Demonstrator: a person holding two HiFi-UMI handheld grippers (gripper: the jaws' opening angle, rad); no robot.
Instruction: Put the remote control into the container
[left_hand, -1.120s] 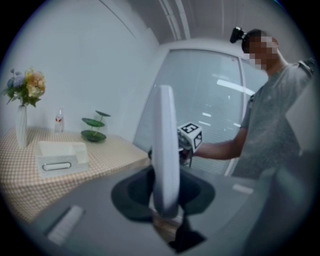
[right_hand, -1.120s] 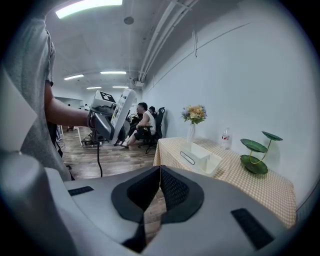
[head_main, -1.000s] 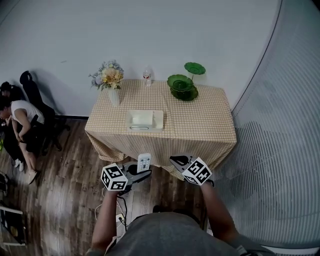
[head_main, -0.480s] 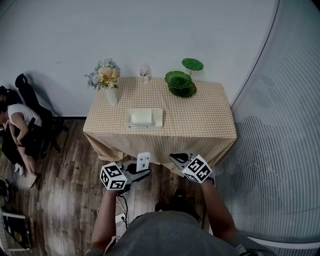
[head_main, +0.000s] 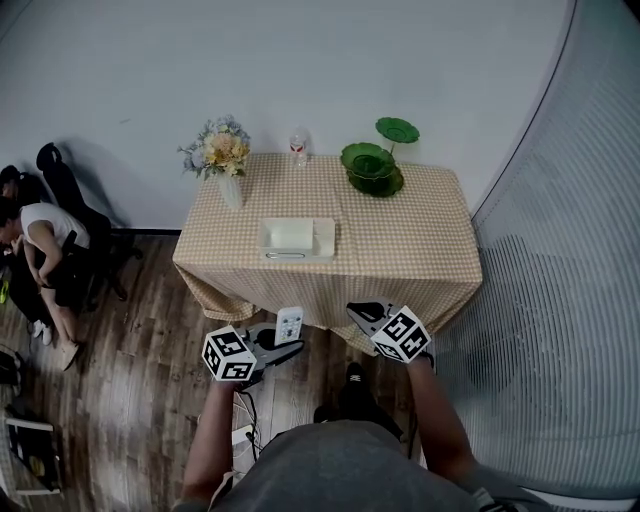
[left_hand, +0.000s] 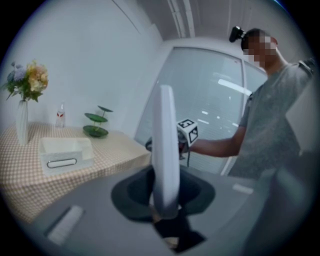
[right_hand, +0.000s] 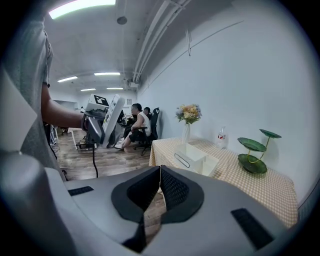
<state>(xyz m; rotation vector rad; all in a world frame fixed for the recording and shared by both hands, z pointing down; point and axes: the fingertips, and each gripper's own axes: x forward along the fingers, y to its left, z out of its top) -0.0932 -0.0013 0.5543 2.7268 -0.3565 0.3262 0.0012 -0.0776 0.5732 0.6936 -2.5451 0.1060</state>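
We are finding the left gripper (left_hand: 165, 207) clamping the lower end of the slim white plastic remote control (left_hand: 166, 145). It is standing upright at lower centre, well short of the white rectangular container (head_main: 297, 238). We are judging it light, rigid and smooth, best pinched across its flat faces. The right gripper (right_hand: 159, 170) is resting closed and empty.
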